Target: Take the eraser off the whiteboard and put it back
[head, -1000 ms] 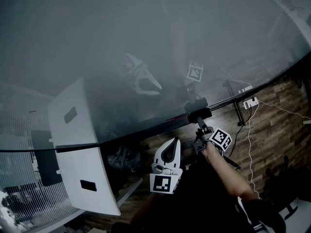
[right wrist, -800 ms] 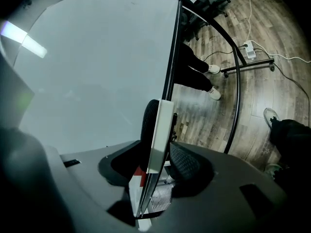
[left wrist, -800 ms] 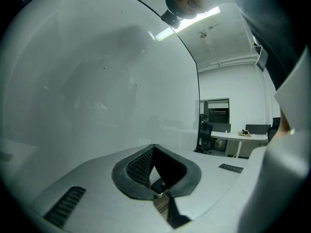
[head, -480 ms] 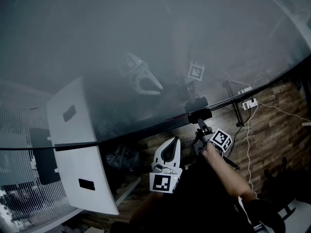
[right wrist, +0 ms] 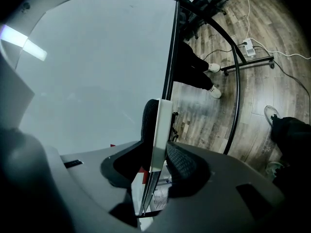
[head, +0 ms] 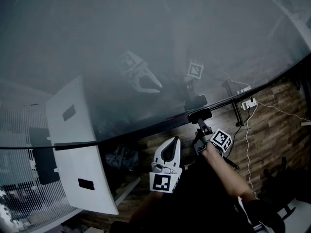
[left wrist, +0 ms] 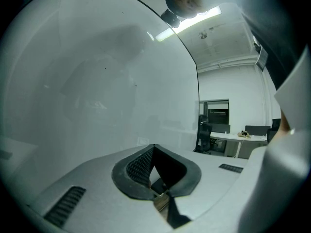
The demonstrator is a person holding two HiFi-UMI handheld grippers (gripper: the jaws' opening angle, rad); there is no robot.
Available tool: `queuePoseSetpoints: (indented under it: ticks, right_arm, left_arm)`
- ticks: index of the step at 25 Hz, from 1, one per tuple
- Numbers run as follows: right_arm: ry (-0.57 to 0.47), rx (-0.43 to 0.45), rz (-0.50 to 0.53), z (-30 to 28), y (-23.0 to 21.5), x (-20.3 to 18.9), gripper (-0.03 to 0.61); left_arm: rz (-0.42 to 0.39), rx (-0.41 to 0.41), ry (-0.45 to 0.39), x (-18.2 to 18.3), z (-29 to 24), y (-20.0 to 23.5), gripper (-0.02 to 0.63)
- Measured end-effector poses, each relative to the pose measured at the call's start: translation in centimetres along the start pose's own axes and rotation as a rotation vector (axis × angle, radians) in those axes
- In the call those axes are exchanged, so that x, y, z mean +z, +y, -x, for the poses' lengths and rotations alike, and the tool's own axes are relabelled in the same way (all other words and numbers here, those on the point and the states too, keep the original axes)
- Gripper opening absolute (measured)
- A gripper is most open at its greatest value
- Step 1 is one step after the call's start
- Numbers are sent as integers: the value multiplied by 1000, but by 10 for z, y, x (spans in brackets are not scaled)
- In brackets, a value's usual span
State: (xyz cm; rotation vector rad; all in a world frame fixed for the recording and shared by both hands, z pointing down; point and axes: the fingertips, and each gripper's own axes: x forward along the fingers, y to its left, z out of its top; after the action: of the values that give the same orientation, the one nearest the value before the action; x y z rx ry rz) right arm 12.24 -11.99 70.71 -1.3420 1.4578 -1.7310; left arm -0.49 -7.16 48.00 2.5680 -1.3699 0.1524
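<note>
Right gripper point(right wrist: 156, 165): jaws closing, eraser between them.
Eraser point(right wrist: 163, 130): upright between the right fingers point(right wrist: 181, 163). Its dark felt faces the whiteboard and its white back touches the floor-side pad; contact on the felt side cannot be told.
Whiteboard point(head: 146, 42): lower edge at the right fingertips.
Left gripper point(left wrist: 154, 152): fingers together, nothing between them, tips short of the whiteboard.

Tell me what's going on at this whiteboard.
A person stands at the whiteboard with a gripper in each hand. The right gripper is at the board's lower edge, its jaws closing around the eraser there, not yet clamped. The left gripper is held beside it, shut and empty. The eraser is not yet off the board.
</note>
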Motion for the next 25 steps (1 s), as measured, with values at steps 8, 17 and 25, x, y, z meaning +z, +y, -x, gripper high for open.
queuePoseSetpoints:
  ticks: [8,17,25]
  right_arm:
    - [6,3,10,0,5,-1,149]
    - [-3,9,30,8,3,0,147]
    - [-25,25,78,25,9,-7,147]
  left_arm:
    - [10,0,-6,4,0,3,2]
    - [14,4,-35,2,8,2,2]
    - [16,-8,-74,2,28,0,2]
